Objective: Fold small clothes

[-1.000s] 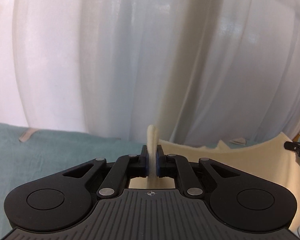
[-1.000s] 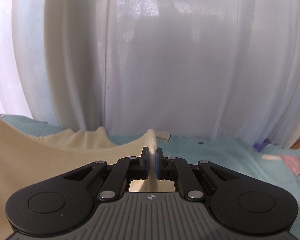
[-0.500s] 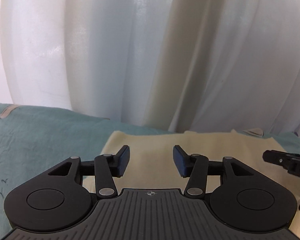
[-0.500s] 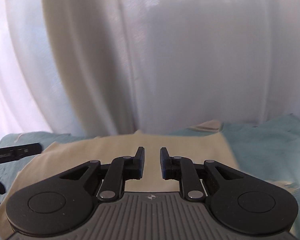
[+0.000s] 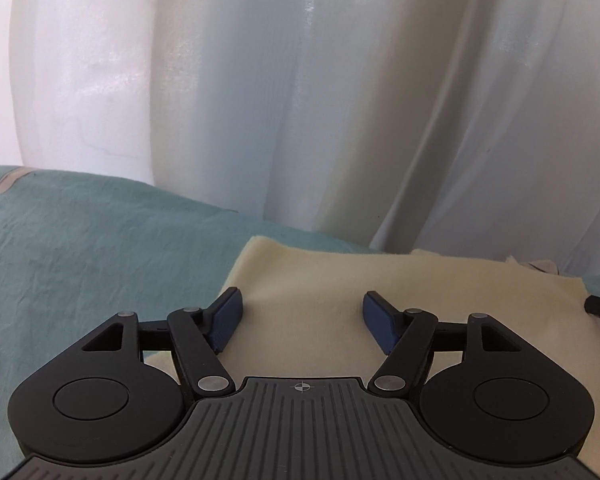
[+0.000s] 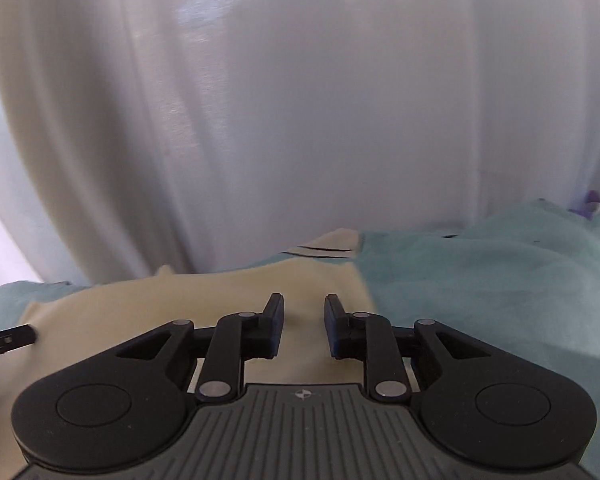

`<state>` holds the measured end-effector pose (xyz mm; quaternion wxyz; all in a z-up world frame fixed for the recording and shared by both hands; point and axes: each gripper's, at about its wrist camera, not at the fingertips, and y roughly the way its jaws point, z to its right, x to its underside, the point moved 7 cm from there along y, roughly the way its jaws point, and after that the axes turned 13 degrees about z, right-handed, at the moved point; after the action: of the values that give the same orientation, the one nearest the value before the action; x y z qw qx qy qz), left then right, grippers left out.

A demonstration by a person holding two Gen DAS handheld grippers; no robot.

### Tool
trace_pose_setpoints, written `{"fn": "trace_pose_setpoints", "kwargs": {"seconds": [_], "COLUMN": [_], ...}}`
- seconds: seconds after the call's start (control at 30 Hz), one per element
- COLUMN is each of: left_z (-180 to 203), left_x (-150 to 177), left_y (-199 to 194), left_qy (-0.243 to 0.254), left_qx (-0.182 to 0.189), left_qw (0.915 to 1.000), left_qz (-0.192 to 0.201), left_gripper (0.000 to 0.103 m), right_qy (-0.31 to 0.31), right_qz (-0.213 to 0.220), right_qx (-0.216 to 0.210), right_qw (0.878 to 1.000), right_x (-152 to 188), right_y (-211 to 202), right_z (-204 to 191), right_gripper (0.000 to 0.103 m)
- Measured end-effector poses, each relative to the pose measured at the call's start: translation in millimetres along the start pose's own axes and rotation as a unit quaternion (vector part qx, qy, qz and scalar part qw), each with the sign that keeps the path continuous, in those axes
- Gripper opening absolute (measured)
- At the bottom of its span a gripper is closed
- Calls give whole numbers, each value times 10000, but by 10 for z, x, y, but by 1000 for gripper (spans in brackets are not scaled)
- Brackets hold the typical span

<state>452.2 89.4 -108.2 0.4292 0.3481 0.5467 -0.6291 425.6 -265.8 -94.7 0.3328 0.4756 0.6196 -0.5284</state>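
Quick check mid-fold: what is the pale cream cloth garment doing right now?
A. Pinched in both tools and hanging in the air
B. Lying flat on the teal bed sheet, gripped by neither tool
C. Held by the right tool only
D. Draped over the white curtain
B: the pale cream cloth garment lies flat on the teal bed sheet, and the opening left tool and right tool have nothing between their pads.

Left gripper (image 5: 302, 322): jaws opening and set wide, blue-padded fingers (image 5: 227, 320) gripping nothing, pitched downward. Right gripper (image 6: 303, 328): jaws opening, gap narrower, nothing pinched between its fingers (image 6: 274, 328), likewise pitched downward, with the left's fingertip beside it.
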Motion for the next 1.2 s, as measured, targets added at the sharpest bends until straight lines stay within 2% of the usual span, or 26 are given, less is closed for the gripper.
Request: {"fn": "trace_pose_setpoints", "kwargs": {"seconds": [0.03,0.07,0.2,0.37,0.43,0.5,0.53,0.6,0.63,0.73,0.83,0.87,0.9,0.93,1.0,1.07,1.2], "left_z": [14,21,3,42,34,-15,-57,-111,-165,-314,-463,-499,-531,-558,-582,-541,-393], "left_x": [1,2,19,14,2,-4,0,46,98,278,358,368,375,385,389,390,380], "left_y": [3,-2,4,-112,-260,-480,-617,-800,-895,-1017,-1218,-1283,-1350,-1433,-1623,-1814,-2140], "left_qy": [41,68,-19,96,106,38,-101,-332,-350,-35,-166,-204,-252,-355,-725,-1083,-1430], "left_qx": [0,8,18,-193,-303,-449,-451,-419,-534,-1019,-1238,-1311,-1367,-1402,-1370,-1161,-897], "left_qw": [10000,10000,10000,9997,9993,9989,9989,9986,9980,9947,9921,9910,9901,9893,9878,9872,9856], "left_qz": [-5,-8,-15,-95,-183,-155,-118,-7,13,-161,-140,-155,-174,-174,-159,-155,-46], "left_gripper": [75,76,77,77,77,77,77,79,82,81,84,84,84,82,82,82,83], "right_qy": [318,347,-14,-188,-323,-381,-439,-666,-790,-1068,-1519,-1618,-1578,-1446,-1087,-780,90], "right_qz": [20,41,2,-66,-55,134,269,388,354,183,175,97,93,118,211,271,78], "right_qx": [-37,-12,100,218,261,-26,-223,-331,-321,-90,131,265,259,141,-173,-515,-1308], "right_qw": [9995,9994,9999,9996,9991,9992,9984,9965,9957,9941,9882,9864,9871,9893,9937,9953,9913], "right_x": [5,8,13,12,-10,3,26,130,196,338,325,312,288,256,203,154,81], "right_y": [-9,-11,31,-29,-223,-510,-689,-909,-964,-1018,-1139,-1179,-1244,-1321,-1550,-1739,-1994], "right_z": [58,63,-18,-57,-117,-208,-247,-281,-274,-166,-178,-184,-196,-216,-271,-345,-497], "right_gripper": [23,23,24,25,27,38,40,46,46,46,46,54,58,58,66,72,79]}}
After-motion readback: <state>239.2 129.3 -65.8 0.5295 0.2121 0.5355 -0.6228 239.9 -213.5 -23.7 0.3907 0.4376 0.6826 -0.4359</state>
